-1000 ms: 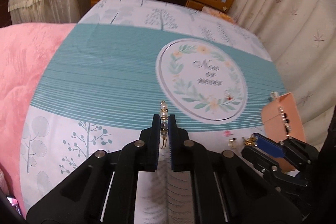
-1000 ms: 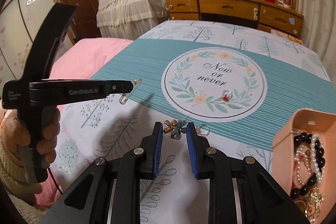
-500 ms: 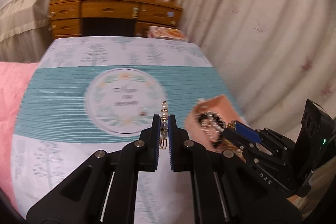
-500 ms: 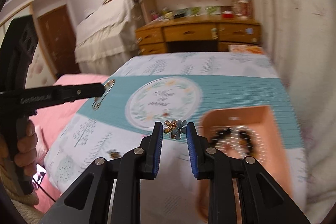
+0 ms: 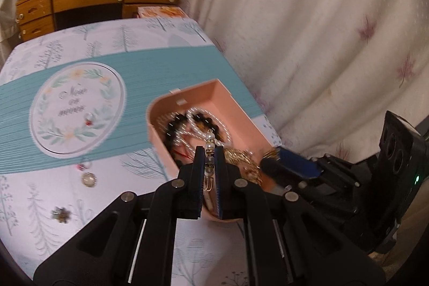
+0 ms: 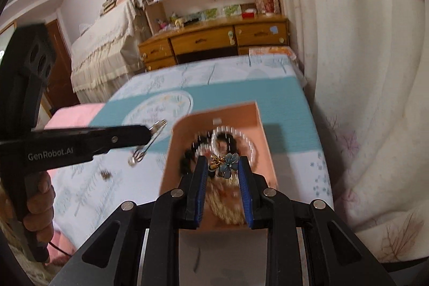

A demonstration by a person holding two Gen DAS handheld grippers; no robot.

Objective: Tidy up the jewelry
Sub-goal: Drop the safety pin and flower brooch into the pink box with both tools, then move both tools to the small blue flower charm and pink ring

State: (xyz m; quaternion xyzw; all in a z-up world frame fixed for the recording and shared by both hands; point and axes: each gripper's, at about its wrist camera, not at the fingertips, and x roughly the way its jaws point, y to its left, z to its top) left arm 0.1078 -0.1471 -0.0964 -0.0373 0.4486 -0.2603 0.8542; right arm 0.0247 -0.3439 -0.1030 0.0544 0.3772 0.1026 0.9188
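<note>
jewelry sits gathered in an open salmon-pink cardboard box [image 5: 214, 90] that stands on a bed cover printed with pale trees, a teal band and a round wreath medallion [image 5: 77, 109]. inside the box lie a black bead bracelet [image 5: 171, 130], a strand of small white pearls [image 5: 195, 111] and a tangle of gold chain [image 5: 241, 160]. the left gripper [image 5: 210, 160] hangs over the near end of the box, its jaws pressed together on a gold safety-pin brooch strung with pearl and grey beads [image 5: 209, 149], which stands upright between the pads. the right gripper [image 6: 223, 165] hovers above the same box, its jaws pinching a flower brooch with blue and gold petals [image 6: 225, 162] held just above the box contents. in the right wrist view the left gripper [image 6: 146, 134] reaches in from the left of the box with the pin brooch [image 6: 147, 141] dangling at its tip. left of the box, loose on the cover, rest a small round clear-stone piece [image 5: 89, 178], a smaller pink-toned piece [image 5: 83, 166] just above it, and a dark flower-shaped piece [image 5: 61, 215] farther out. a ring with a red stone [image 5: 88, 119] lies on the medallion, also left of the box. beyond the box stands a wooden dresser [image 6: 214, 39], and a cream curtain [image 6: 362, 71] hangs to its right.
</note>
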